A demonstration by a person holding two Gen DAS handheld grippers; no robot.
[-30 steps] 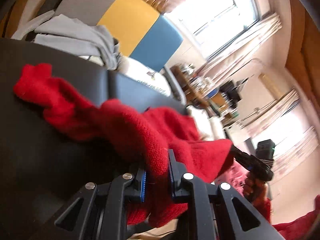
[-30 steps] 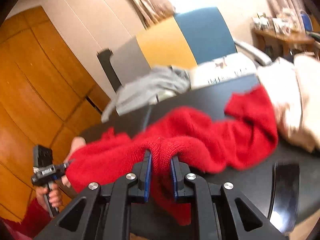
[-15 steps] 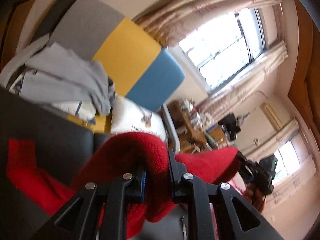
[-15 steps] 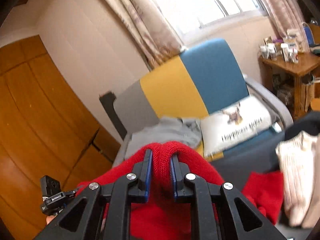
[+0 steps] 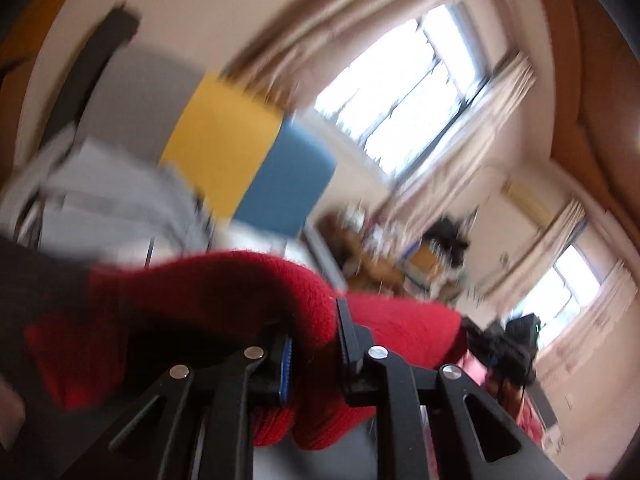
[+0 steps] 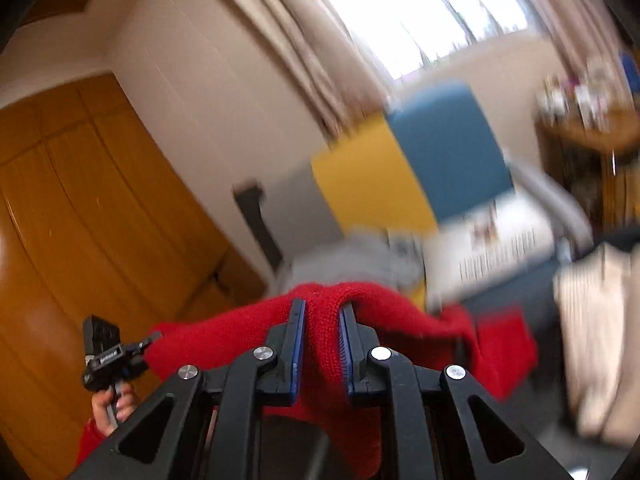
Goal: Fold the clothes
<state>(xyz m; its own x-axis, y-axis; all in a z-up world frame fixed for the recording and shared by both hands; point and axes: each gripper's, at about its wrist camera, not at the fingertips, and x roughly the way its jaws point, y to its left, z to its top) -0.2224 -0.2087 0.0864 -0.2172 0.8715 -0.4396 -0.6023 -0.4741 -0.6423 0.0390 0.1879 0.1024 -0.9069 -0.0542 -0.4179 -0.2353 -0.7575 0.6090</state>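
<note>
Lifting clear of the dark table (image 6: 516, 280), the red knitted sweater (image 5: 248, 292) now hangs between the two tools, where a second ago it lay spread and bunched on that surface with a sleeve trailing off to one side. The left gripper (image 5: 314, 344) has its jaws clamped on a thick roll of the knit, which humps up above the fingertips and spills down below them. The right gripper (image 6: 322, 340) is closed on another fold of the same garment, red wool filling the gap between its blue pads (image 6: 298, 344). Beyond the right jaws, to their right, a sleeve end (image 6: 504, 352) droops toward the table, beside a cream knitted garment (image 6: 592, 340).

Both views have swung upward and blurred, so the pair is being raised fast. I would judge this to be a lift to shake the sweater out or carry it over into a fold; which of the two, the pictures do not settle.

Ahead of the jaws sits a grey, yellow and blue sofa (image 6: 400, 184) with a white printed cushion (image 6: 500, 248); its lettering is too smeared to read.
</note>
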